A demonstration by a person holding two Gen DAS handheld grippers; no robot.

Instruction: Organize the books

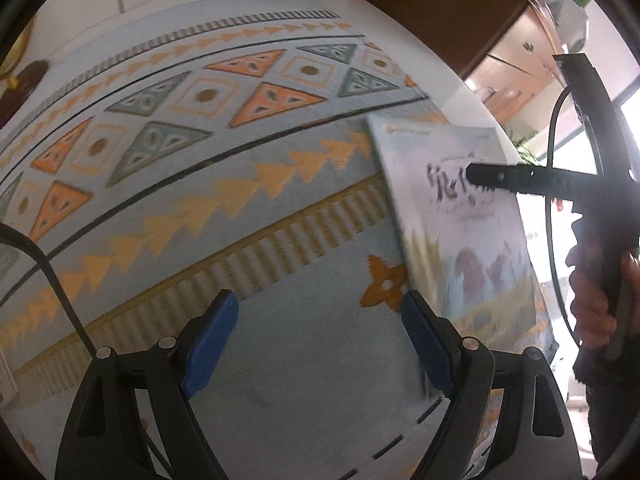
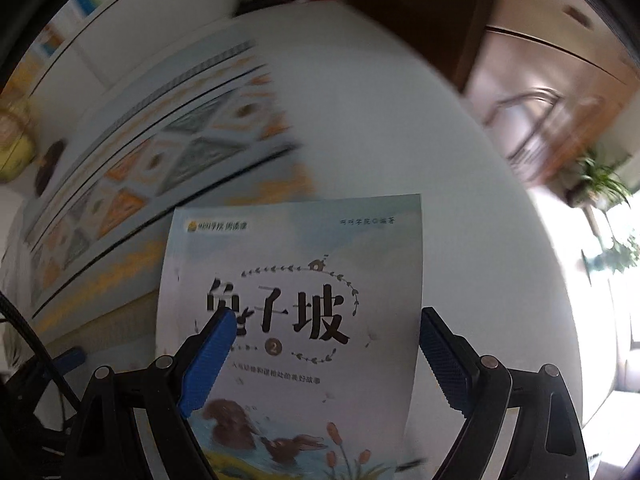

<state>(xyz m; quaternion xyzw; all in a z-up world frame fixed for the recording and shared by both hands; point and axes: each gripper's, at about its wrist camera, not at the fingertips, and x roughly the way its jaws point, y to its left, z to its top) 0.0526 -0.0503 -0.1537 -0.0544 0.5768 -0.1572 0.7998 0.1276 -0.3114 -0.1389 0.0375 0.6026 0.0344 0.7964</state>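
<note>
**Book sits in the right claw's span; left claw stands empty beside it**

Finding one: your right gripper [image 2: 328,316] has its jaws wide apart with the book [image 2: 296,264] between them. The left pad [image 2: 212,356] overlaps the front cover at the title. The right pad [image 2: 444,360] stands just beside the book's right edge. You cannot tell from either view whether the pads actually press on it.

Finding two: the book's long axis runs near to far, in line with the right claw's fingers, cover facing the camera. It appears raised above the white table [image 2: 400,120], though its lower edge is hidden.

Finding three: your left gripper [image 1: 320,304] is spread and holds nothing, pointing down at the patterned mat [image 1: 200,160]. The book lies to its right, close by its right pad.

Judgement: the right hand [image 1: 596,304] is plainly the nearer. Any placing move depends on that claw keeping the book's long axis aligned with its fingers.
</note>
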